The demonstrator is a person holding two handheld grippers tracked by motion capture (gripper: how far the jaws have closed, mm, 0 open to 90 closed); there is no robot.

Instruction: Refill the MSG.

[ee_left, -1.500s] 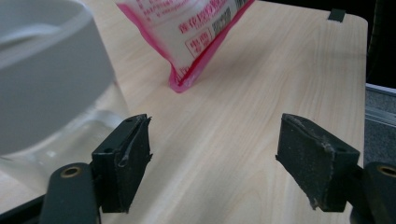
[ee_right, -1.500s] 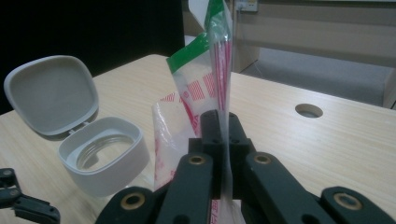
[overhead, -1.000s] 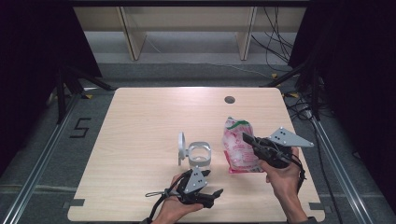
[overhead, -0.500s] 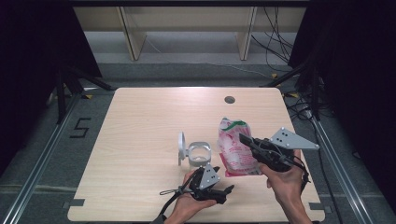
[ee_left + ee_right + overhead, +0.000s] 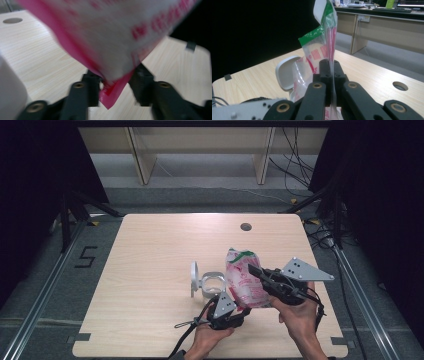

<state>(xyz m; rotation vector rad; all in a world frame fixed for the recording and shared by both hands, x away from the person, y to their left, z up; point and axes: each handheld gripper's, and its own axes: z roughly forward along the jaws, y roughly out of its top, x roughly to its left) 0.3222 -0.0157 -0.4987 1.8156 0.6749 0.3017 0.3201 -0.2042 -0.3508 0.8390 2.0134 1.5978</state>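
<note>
Wooden table (image 5: 150, 265) in dark room; right hand-held gripper (image 5: 256, 270) clamps pink bag (image 5: 242, 280), left hand-held gripper (image 5: 241, 316) closing around its corner.

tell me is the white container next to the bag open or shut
Open. In the high view the white container sits on the table with its round lid swung up on edge at its left side, leaving the mouth uncovered.

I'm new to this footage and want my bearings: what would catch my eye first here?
The pink-and-white printed bag, held up over the near right part of the wooden table, stands out most. The right gripper is clamped on its thin film, while the left gripper has just been closing, its jaws around the bag's bottom corner. Beside the bag sits a small white container with its lid open.
</note>
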